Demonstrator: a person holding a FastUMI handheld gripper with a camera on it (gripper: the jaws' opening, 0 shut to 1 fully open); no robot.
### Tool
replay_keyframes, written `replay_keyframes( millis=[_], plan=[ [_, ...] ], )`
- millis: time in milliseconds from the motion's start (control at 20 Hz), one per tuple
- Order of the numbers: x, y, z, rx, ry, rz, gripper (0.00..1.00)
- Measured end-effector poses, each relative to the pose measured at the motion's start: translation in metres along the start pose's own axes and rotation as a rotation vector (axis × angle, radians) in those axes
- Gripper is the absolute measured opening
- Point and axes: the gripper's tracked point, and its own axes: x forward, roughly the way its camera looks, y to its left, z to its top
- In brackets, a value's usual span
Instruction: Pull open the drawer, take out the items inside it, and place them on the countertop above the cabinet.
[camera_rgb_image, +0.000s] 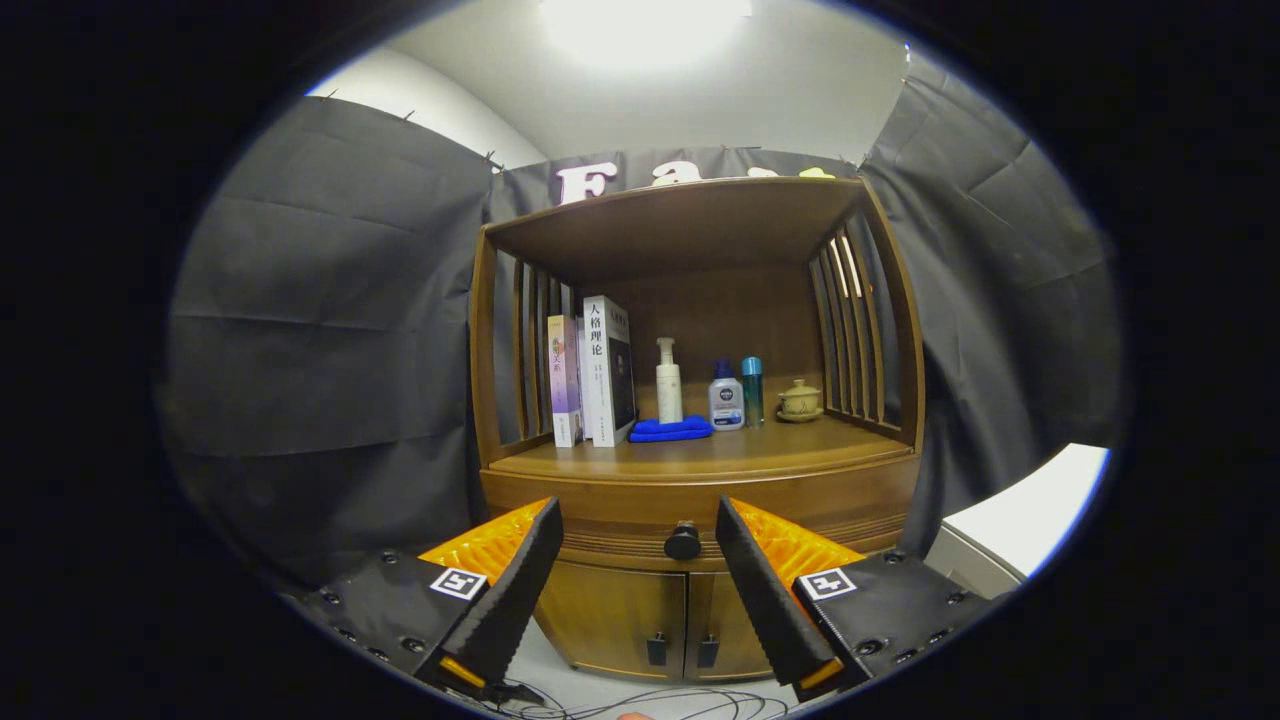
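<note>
Ahead of the gripper, a brown wooden cabinet with slatted side panels is seen standing against the black cloth wall. Its flat wooden countertop is roofed by a wooden top shelf. Below the countertop, the closed wooden drawer is seen, and its round dark knob is framed between the two fingertips, somewhat beyond them and touched by neither. Nothing inside the drawer can be seen. Under the drawer, a pair of wooden cabinet doors with small dark handles is shut.

The gripper's fingers are spread wide apart, and nothing is held between them.

On the countertop, two upright books are stood at the left against the slats. Just beside them, a folded blue cloth is laid, with a tall white pump bottle behind it. To the right of that, a squat white bottle with a blue cap and a slim teal bottle are set close together. Nearest the right slats, a small yellowish lidded cup on a saucer is placed. Thin cables are strewn on the pale floor below the fingers.
</note>
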Motion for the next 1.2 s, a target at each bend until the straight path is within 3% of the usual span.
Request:
replay_keyframes(
  millis=[1200],
  plan=[
    [0.0068, -0.0015, 0.0028, 0.008, -0.023, -0.008, 0.97]
  ],
)
